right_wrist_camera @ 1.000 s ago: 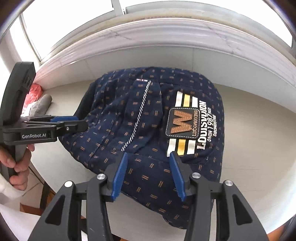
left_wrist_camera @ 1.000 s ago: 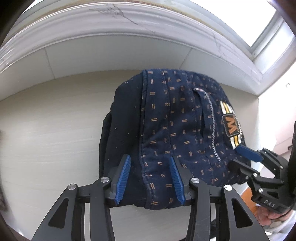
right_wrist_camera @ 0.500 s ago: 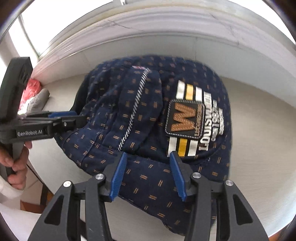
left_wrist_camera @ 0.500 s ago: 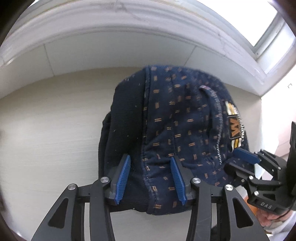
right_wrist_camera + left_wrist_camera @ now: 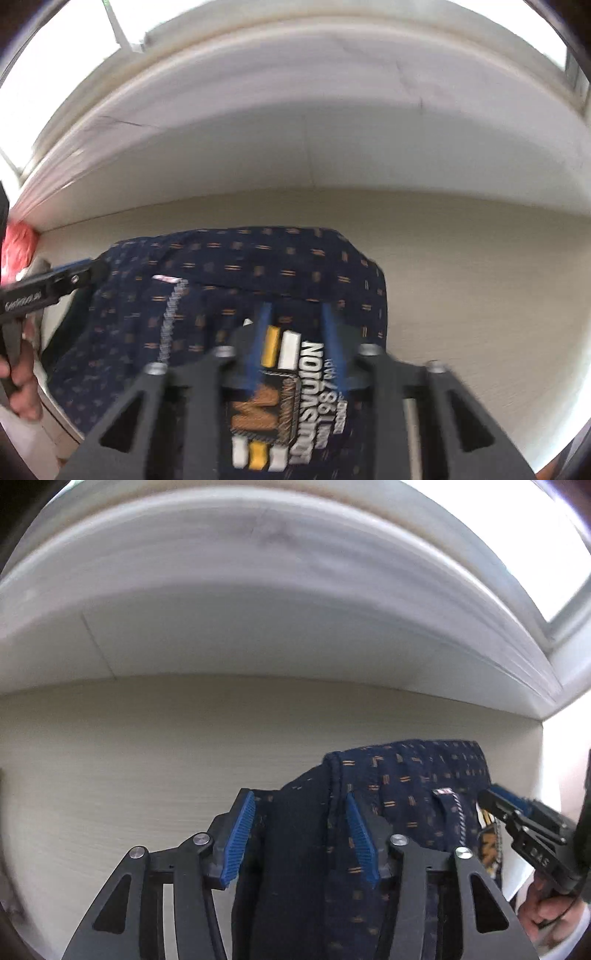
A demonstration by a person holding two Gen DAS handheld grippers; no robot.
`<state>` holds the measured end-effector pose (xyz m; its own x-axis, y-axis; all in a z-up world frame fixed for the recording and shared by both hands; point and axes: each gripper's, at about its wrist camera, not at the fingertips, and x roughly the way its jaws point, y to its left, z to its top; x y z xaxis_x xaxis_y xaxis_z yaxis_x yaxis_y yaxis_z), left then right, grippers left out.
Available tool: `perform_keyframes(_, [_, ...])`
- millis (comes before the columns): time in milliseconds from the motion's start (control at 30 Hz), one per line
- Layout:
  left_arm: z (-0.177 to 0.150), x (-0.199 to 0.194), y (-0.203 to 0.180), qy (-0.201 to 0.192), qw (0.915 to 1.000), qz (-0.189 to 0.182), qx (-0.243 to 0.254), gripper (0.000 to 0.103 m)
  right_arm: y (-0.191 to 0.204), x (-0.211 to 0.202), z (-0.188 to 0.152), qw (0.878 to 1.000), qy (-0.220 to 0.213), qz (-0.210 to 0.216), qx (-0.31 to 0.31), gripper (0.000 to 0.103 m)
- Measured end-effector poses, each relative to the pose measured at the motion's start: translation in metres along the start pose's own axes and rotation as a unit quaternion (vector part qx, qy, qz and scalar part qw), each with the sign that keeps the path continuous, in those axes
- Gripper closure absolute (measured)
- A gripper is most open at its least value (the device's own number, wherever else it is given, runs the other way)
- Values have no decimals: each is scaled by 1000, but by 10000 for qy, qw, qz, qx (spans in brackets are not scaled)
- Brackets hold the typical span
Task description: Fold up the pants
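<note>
Jaws of the left gripper stand apart and have just been opening, navy fabric lying between the blue pads. Those of the right gripper have just been closing and now pinch the pants at the logo patch. Folded into a compact bundle, the pants lie on the pale table below a white sill; they are navy with small orange dashes and a braided drawcord. Blurred patch lettering shows a large "W" and "1987".
</note>
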<state>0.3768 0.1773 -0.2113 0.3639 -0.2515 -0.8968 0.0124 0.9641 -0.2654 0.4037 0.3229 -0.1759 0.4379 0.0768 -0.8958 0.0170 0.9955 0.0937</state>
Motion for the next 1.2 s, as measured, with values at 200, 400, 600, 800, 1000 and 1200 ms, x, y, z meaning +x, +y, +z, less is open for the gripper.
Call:
perform_keyframes(200, [-8, 31, 0, 30, 9994, 330, 73, 33, -22, 30, -8, 9966, 185, 519, 616, 83])
perform_keyframes(400, [-20, 43, -5, -332, 9977, 567, 149, 23, -4, 35, -14, 9996, 50, 75, 269, 83])
perform_keyframes(600, [-15, 35, -12, -371, 9969, 677, 125, 23, -8, 17, -17, 9997, -146, -194, 19, 84])
perform_keyframes(800, [-25, -7, -12, -549, 9972, 509, 5, 29, -6, -35, -34, 9991, -425, -6, -17, 83])
perform_keyframes(1000, [-69, -43, -17, -620, 9976, 283, -72, 29, 2, -80, -93, 9983, -532, 211, -100, 82])
perform_keyframes(1200, [-91, -28, -10, -364, 9981, 492, -95, 29, 8, -88, -132, 9977, -592, 286, -137, 81])
